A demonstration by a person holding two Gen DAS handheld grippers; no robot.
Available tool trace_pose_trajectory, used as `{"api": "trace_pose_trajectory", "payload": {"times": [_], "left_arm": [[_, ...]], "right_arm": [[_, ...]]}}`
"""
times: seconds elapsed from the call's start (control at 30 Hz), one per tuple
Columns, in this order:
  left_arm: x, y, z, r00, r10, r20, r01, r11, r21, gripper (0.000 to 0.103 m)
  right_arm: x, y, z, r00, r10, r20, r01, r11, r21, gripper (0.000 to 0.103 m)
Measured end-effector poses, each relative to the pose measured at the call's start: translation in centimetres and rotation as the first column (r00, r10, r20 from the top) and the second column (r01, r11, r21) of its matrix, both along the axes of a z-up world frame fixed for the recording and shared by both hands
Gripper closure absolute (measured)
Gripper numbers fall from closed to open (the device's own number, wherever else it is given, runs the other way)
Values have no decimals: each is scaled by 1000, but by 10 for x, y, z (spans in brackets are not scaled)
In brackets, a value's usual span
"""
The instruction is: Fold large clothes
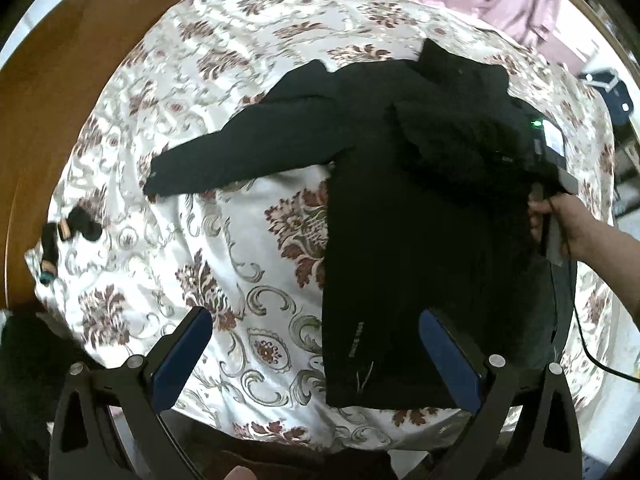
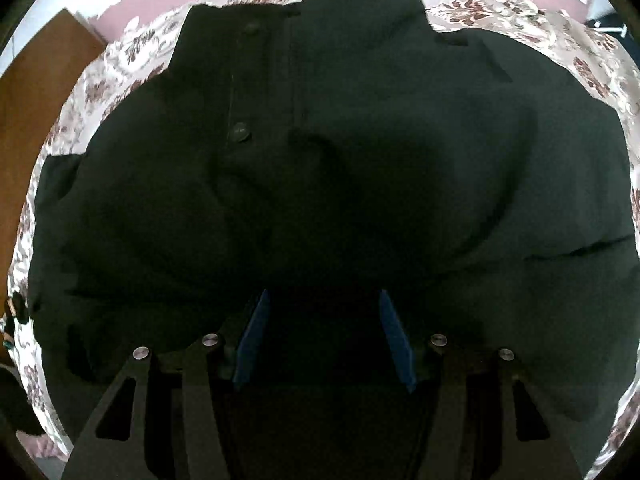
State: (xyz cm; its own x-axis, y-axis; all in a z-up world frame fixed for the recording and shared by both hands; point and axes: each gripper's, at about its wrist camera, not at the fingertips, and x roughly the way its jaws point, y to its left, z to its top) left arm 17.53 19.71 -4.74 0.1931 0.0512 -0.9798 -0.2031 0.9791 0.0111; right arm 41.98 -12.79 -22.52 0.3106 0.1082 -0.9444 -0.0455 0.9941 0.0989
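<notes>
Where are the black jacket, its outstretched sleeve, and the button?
Jacket (image 1: 400, 240): left wrist view, on its body.
Sleeve (image 1: 240, 152): left wrist view, mid-sleeve.
Button (image 2: 239, 132): right wrist view, its centre.

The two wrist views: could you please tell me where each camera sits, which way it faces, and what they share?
Left wrist: above the bed, looking down on the black jacket and floral bedspread; the left gripper, jaws wide apart and empty, and the person's right hand show.
Right wrist: close over the jacket, facing down; the right gripper, jaws apart, shows.
Shared: jacket and bedspread.
</notes>
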Motion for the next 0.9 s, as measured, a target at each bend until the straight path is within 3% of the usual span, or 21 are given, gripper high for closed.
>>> {"api": "trace_pose_trajectory", "payload": {"times": [0.2,0.33,0.47,0.7,0.87,0.9], "left_arm": [[-11,35,-18,993,114,12,-113,992,-55,0],[-15,79,-40,969,244,26,-237,958,-162,0],[-12,139,-82,911,413,23,-387,871,-301,0],[24,221,-171,828,561,8,-494,735,-465,0],[61,267,-238,742,670,-18,-518,555,-651,0],[65,272,-246,731,682,-23,-519,533,-668,0]], "right_arm": [[-9,12,45,1000,10,29,-13,996,90,37],[-31,37,86,992,101,71,-110,986,128,35],[-57,60,122,980,184,73,-194,969,154,33],[-97,104,147,933,358,33,-360,929,88,32],[-104,148,149,885,465,8,-465,885,32,32],[-103,154,150,886,464,11,-464,885,42,32]]}}
